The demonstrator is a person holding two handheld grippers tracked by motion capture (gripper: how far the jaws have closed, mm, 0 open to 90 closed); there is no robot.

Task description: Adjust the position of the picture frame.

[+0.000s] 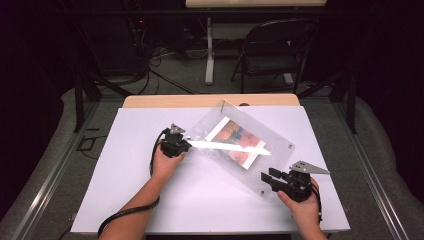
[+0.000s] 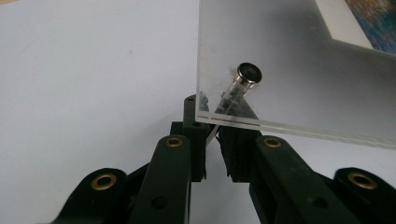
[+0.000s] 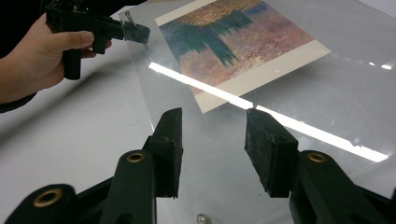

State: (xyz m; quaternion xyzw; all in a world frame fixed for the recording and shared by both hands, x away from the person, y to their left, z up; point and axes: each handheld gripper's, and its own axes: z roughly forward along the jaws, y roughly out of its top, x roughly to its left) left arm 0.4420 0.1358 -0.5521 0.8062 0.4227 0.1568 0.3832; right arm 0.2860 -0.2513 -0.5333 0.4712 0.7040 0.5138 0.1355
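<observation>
my left gripper (image 1: 186,145) has its fingers clamped on the acrylic frame (image 1: 272,142) corner at nine o'clock. my right gripper (image 1: 267,180) fingers stand half open, holding nothing, so lifting the five o'clock corner off the surface (image 1: 130,150) looks left to do.

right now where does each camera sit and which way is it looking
High view: fixed above the person's side of the table, looking forward and down on the clear acrylic frame; both forearms, the left gripper and the right gripper show.
Left gripper view: rides the left gripper, looking along its jaws, which pinch the frame's corner by a metal bolt.
Right gripper view: rides the right gripper, jaws apart over the frame's near edge; the other hand shows.
Shared: the frame's painted print.
</observation>
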